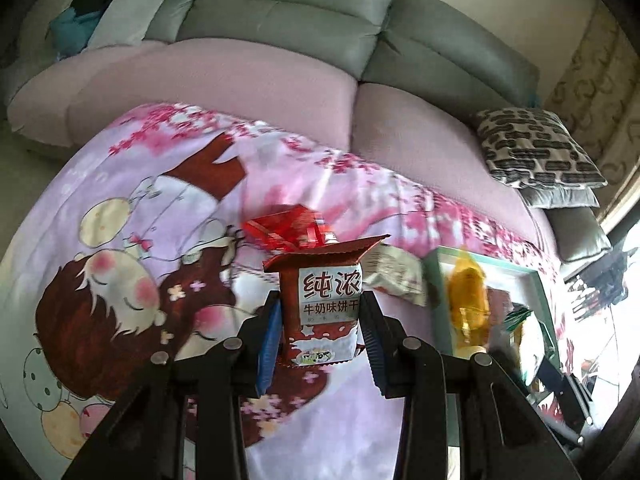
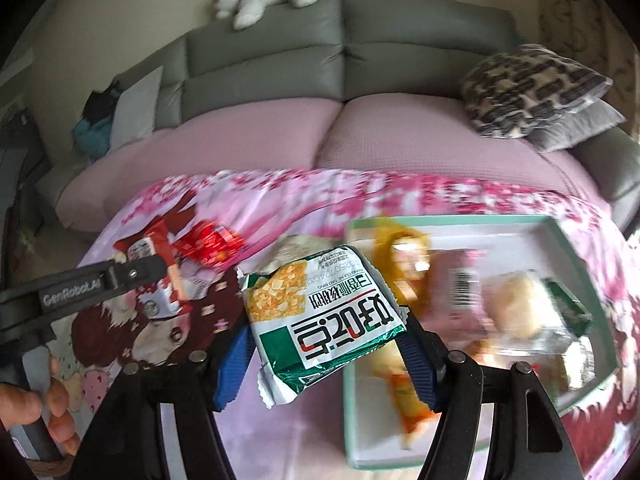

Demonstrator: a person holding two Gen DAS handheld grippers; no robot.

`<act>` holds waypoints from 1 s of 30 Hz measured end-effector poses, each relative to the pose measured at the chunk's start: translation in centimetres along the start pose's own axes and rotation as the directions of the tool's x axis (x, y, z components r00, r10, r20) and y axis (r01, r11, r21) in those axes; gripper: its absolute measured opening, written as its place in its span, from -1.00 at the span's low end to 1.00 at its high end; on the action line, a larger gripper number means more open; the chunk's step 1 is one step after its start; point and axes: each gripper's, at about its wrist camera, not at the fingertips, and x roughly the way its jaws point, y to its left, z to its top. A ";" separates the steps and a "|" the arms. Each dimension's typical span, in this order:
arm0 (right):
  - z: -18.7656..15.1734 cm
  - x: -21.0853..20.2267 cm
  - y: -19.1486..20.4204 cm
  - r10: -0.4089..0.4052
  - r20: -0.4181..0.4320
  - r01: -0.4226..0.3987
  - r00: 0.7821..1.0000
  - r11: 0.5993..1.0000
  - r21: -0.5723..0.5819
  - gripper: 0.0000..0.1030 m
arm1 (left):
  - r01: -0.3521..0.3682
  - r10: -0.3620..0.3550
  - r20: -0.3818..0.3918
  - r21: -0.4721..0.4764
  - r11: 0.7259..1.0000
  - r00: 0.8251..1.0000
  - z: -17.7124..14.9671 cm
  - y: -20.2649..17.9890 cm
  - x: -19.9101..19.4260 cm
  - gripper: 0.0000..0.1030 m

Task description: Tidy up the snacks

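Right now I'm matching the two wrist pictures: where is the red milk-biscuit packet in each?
Left wrist: red milk-biscuit packet at lower centre, clamped in the left hand-held gripper.
Right wrist: at the left edge, gripped by that black tool.
Shared landmark: the mint-rimmed tray, to the packet's right in both.

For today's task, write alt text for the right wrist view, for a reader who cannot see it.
The right gripper grips a green and white snack packet above a cartoon-print cloth. To its right lies a teal-rimmed tray holding several wrapped snacks. At left, the left gripper holds a red biscuit packet.
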 end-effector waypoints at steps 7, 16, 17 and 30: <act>0.5 -1.8 -6.5 -0.117 0.036 0.111 0.992 0.985 0.136 0.37 | 0.056 -0.055 -0.010 0.094 0.994 0.998 -0.5 -4.8 0.3 -0.22; -0.4 -2.6 -12.5 -0.195 0.007 0.186 0.981 0.944 0.273 0.37 | 0.127 -0.117 -0.063 0.210 0.969 0.991 -2.2 -10.6 1.3 -0.22; -0.5 -2.6 -13.0 -0.194 0.002 0.186 0.981 0.941 0.283 0.37 | 0.132 -0.120 -0.068 0.221 0.966 0.990 -2.4 -11.2 1.5 -0.22; -2.1 -1.8 -16.3 -0.219 -0.075 0.231 0.973 0.906 0.355 0.37 | 0.154 -0.130 -0.093 0.342 0.927 0.987 -4.4 -16.4 3.4 -0.22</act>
